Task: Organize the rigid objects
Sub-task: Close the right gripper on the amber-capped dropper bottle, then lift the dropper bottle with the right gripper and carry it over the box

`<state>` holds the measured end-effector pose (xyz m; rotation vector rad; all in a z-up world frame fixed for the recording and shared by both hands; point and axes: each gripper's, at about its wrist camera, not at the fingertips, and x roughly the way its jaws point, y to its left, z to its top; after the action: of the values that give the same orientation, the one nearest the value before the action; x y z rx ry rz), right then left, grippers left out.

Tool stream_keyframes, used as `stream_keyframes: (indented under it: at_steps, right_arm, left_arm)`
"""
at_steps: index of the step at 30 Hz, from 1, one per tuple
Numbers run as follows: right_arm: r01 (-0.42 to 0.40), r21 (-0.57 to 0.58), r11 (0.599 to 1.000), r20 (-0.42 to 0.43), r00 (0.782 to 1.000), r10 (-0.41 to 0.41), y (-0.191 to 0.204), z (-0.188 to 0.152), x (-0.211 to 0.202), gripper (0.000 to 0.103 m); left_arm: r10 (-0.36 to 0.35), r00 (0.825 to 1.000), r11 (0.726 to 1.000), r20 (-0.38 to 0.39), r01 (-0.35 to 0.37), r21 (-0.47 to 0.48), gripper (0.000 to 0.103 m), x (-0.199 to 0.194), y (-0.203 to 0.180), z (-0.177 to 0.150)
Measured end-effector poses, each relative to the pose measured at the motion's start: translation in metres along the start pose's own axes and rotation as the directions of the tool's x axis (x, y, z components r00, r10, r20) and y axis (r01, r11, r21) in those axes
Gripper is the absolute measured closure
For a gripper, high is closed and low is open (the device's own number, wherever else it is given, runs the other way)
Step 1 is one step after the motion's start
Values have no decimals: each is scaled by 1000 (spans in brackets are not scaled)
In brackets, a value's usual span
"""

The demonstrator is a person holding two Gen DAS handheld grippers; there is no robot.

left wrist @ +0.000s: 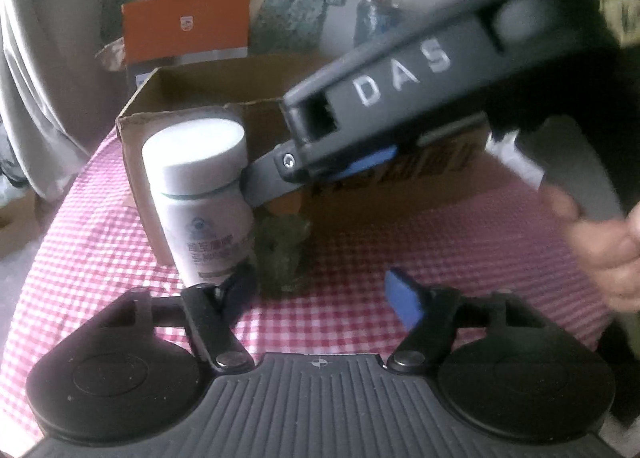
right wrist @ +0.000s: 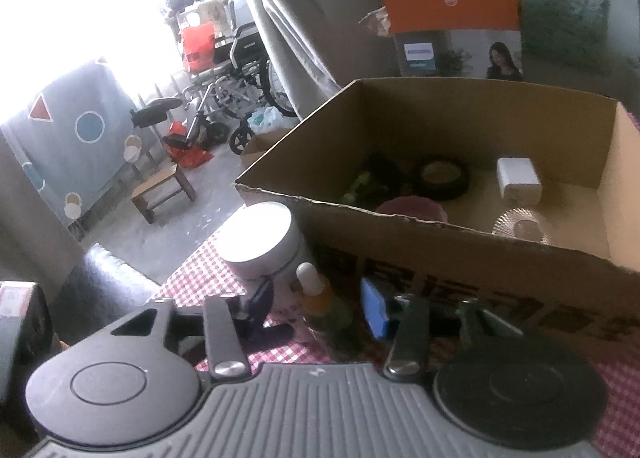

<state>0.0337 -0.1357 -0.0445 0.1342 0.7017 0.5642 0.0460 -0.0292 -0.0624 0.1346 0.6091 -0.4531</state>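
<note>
Left wrist view: the left gripper (left wrist: 316,290) has its fingers part-open around the white bottle (left wrist: 204,193) and green jar (left wrist: 282,254), gripping neither, near the cardboard box (left wrist: 136,161) on the counter (left wrist: 400,250).

Right wrist view: the right gripper (right wrist: 320,310) brackets the dropper bottle (right wrist: 314,290); contact seems unclear, probably a pickup for boxing.
</note>
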Motion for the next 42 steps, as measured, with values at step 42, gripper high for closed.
stream_keyframes:
  at_steps: [42]
  right_arm:
    - [22,138,990,-21,1000,-20,-38,-21,-41,73]
  left_arm:
    - [-121,990,983,-66,129,133,56,40,-43,3]
